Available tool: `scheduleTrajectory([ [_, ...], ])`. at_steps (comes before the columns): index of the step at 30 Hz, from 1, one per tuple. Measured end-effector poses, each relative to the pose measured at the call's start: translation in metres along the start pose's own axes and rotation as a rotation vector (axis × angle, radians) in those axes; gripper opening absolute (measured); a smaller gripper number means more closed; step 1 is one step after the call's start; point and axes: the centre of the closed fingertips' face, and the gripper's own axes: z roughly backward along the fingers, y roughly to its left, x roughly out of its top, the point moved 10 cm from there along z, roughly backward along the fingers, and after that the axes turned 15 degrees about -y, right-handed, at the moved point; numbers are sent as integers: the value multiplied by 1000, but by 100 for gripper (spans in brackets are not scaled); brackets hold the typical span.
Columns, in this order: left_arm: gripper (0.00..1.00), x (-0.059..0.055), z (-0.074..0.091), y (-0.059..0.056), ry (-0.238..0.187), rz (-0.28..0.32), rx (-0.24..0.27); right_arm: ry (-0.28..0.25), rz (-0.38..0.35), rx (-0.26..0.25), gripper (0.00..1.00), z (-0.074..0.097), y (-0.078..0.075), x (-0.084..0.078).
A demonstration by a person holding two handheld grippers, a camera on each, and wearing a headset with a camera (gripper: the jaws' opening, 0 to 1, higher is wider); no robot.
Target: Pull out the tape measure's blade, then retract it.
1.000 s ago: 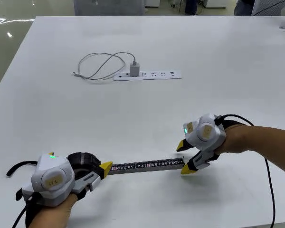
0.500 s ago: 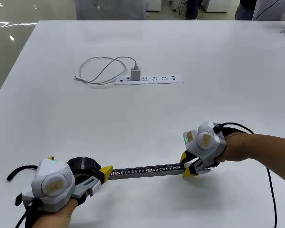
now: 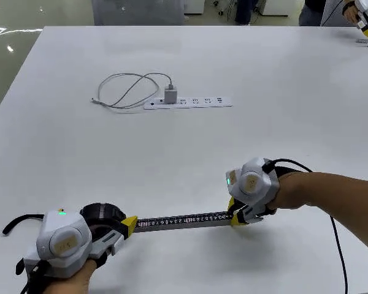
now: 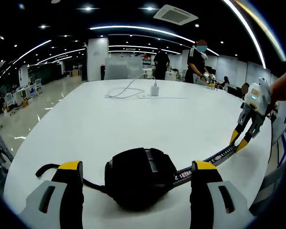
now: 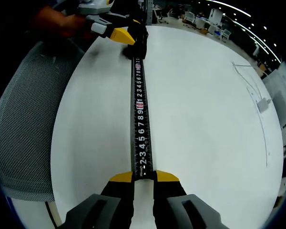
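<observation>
Black and rounded, the case (image 4: 140, 176) is seen lying on the table (image 3: 282, 92) between the jaws of the left claw (image 4: 138, 167). Slim gaps seem to be left on either side of it, so it cannot be told whether this claw is clamped or merely bracketing the case. From the case's mouth, beside the left claw's inner jaw, the blade (image 5: 142, 129) is run flat along the table, numbers up, straight to the right claw (image 5: 143, 177). This claw is clenched on the blade's tip, its yellow jaw ends nearly closed with the tip pinched between them. The blade is judged to be partly drawn, so the pulling step is taken to be in hand or close to done. For this to be done well, the pull should be kept in line with the case's mouth, the blade kept flat and untwisted, and the case held down firmly so it is not dragged. When retraction is due, the tip is best walked back under control, not let go to snap. Well beyond both claws, a strip (image 3: 187, 102) with a plug (image 3: 170, 95) and a looped cable (image 3: 126, 89) is left clear of the work.
</observation>
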Motion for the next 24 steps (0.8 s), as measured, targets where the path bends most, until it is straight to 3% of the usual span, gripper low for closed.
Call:
scheduleTrajectory([
  [2,85,0,-1,0,8,14,8,-13,-19,-2,11,1,0,-1],
  [3,81,0,-1,-1,17,72,16,-14,-25,-5,11,0,0,-1],
  [4,77,0,-2,-2,20,92,19,-13,-26,-7,11,0,0,-1],
  [10,70,-9,-5,-4,84,59,32,13,-35,-24,11,-1,1,2],
  [15,63,-6,-6,-4,67,73,36,14,-48,-32,11,-1,2,2],
  [19,63,-6,-8,-5,97,73,47,40,-48,-41,11,-3,3,5],
  [24,63,-5,-9,-3,120,80,43,31,-71,-39,10,-2,0,3],
])
